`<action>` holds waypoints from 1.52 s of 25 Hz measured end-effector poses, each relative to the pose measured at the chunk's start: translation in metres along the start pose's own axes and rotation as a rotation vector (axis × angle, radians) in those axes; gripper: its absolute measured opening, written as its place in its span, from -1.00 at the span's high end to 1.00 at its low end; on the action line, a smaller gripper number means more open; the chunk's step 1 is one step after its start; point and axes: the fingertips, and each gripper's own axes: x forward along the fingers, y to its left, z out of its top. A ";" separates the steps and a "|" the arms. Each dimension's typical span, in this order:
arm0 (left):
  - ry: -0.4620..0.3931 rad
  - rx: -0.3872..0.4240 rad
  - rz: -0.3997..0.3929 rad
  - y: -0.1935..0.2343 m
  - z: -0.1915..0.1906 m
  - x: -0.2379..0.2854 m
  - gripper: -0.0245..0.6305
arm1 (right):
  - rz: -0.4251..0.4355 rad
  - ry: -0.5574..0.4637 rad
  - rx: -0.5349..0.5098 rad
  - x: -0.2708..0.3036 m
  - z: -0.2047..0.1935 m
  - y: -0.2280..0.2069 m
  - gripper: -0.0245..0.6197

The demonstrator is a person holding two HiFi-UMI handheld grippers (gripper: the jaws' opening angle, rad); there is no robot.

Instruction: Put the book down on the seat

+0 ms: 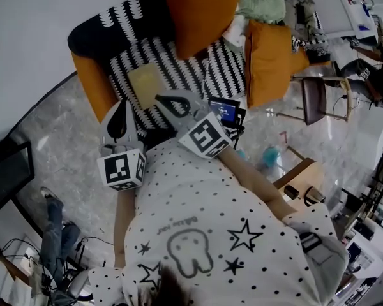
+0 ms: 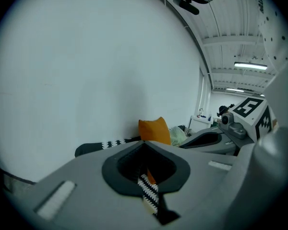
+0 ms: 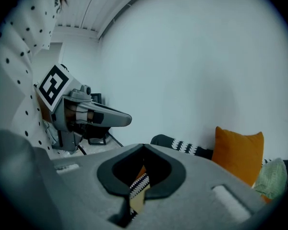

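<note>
A pale yellow book (image 1: 147,85) lies flat on the black-and-white striped seat (image 1: 186,71) of an armchair. Both grippers hang just in front of the seat's near edge, apart from the book. My left gripper (image 1: 120,109) is shut and holds nothing; its tips point at the chair's orange side. My right gripper (image 1: 161,99) is also shut and empty, its tip close to the book's near corner. In the right gripper view a sliver of the book (image 3: 137,201) and striped fabric shows through the slit below the closed jaws (image 3: 144,148). The left gripper view has its closed jaws (image 2: 144,144) aimed at the wall and chair back.
An orange cushion (image 1: 201,11) leans on the chair back and a second one (image 1: 268,56) stands at the seat's right, with a green cloth (image 1: 262,2) behind. A small device with a blue screen (image 1: 226,110) sits by the chair front. A wooden chair (image 1: 319,97) stands to the right on the marble floor.
</note>
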 end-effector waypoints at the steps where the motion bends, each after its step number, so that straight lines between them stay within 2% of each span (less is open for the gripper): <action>1: -0.003 0.004 -0.001 -0.001 0.001 0.000 0.92 | 0.008 0.001 -0.003 0.001 0.000 0.001 0.91; 5: -0.028 0.006 0.003 0.000 0.006 -0.001 0.92 | 0.018 0.012 -0.001 0.002 -0.003 0.001 0.91; 14: -0.011 -0.045 -0.002 0.004 0.000 0.000 0.92 | 0.008 0.014 0.005 0.001 -0.003 0.000 0.91; 38: 0.022 -0.043 -0.024 0.000 -0.005 0.006 0.92 | -0.010 0.016 0.014 0.000 -0.005 -0.003 0.91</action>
